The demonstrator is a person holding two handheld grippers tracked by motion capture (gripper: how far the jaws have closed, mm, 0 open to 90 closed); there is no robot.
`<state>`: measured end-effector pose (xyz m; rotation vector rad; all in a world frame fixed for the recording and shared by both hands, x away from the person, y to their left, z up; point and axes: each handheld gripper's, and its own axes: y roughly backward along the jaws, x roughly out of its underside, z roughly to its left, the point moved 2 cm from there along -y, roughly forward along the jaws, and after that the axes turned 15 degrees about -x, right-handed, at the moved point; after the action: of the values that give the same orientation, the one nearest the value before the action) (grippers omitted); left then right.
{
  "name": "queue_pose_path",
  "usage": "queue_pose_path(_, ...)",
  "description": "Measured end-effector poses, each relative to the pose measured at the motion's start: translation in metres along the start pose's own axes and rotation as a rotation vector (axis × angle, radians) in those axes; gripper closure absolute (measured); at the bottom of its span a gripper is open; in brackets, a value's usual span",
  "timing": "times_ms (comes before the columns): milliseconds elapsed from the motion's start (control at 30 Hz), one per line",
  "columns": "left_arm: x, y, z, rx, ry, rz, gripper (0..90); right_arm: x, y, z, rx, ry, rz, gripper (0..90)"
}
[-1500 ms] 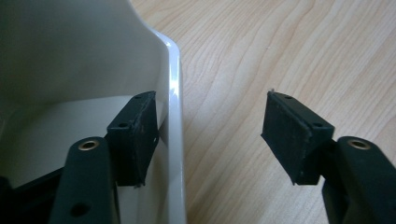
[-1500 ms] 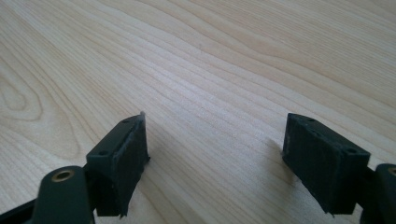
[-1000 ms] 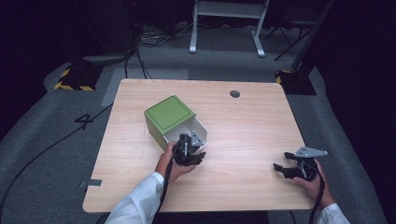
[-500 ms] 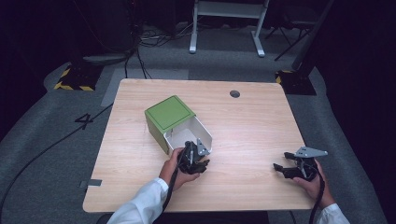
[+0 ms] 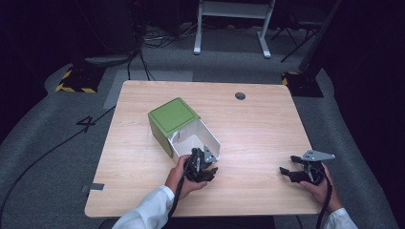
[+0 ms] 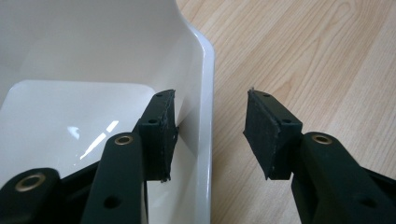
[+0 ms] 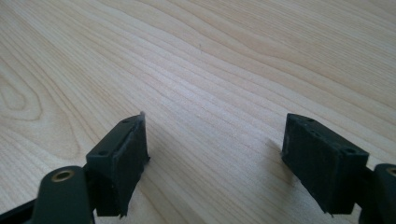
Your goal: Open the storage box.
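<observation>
While the white drawer [image 5: 196,136] is standing pulled out of the green box [image 5: 173,114] near the middle of the wooden table [image 5: 258,129], its front wall is being straddled by the left gripper [image 5: 204,164]. In the left gripper view, the left gripper [image 6: 210,100] is being held so that one black jaw is reaching inside the drawer [image 6: 93,107], above its glossy white floor, while the other is hanging outside over the table [image 6: 303,56]. The jaws have just been opening. The drawer's front wall [image 6: 205,116] is being kept between them, yet it is not being pinched: a narrow gap is being left between the inner pad and the wall, and a wider one on the outer side. In the high view, this gripper is being carried by the left hand [image 5: 179,179], which is coming in from the near edge of the table, a white sleeve showing behind it.

The green box is being left with its lid side up, turned at an angle to the table's edges, and the drawer is jutting from it toward the person.

Well apart, near the right front corner, the right gripper [image 5: 286,172] is being held low over the table by the right hand [image 5: 320,186]. In the right gripper view, the right gripper [image 7: 215,121] is being kept spread wide, with bare wood grain [image 7: 210,56] between its pads and nothing being gripped.
</observation>
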<state>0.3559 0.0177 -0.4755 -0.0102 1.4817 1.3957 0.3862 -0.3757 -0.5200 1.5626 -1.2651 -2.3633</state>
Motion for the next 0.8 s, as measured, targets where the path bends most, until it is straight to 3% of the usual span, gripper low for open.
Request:
queue_pose_path(100, 0.0, 0.001, -0.001, 0.007, 0.01, -0.002, 51.8, 0.0, 0.0, 0.0, 0.0, 0.0, 0.0, 22.4)
queue_pose_path(300, -0.003, 0.007, -0.005, 0.011, 0.002, -0.012, 37.8, 0.0, 0.0, 0.0, 0.0, 0.0, 0.0, 22.4)
queue_pose_path(467, -0.009, 0.019, -0.005, 0.031, -0.008, -0.07, 28.7, 0.0, 0.0, 0.0, 0.0, 0.0, 0.0, 22.4)
queue_pose_path(600, -0.015, 0.031, -0.003, 0.035, -0.029, -0.116, 26.0, 0.0, 0.0, 0.0, 0.0, 0.0, 0.0, 22.4)
queue_pose_path(800, -0.018, 0.043, 0.005, 0.024, -0.043, -0.145, 25.6, 0.0, 0.0, 0.0, 0.0, 0.0, 0.0, 22.4)
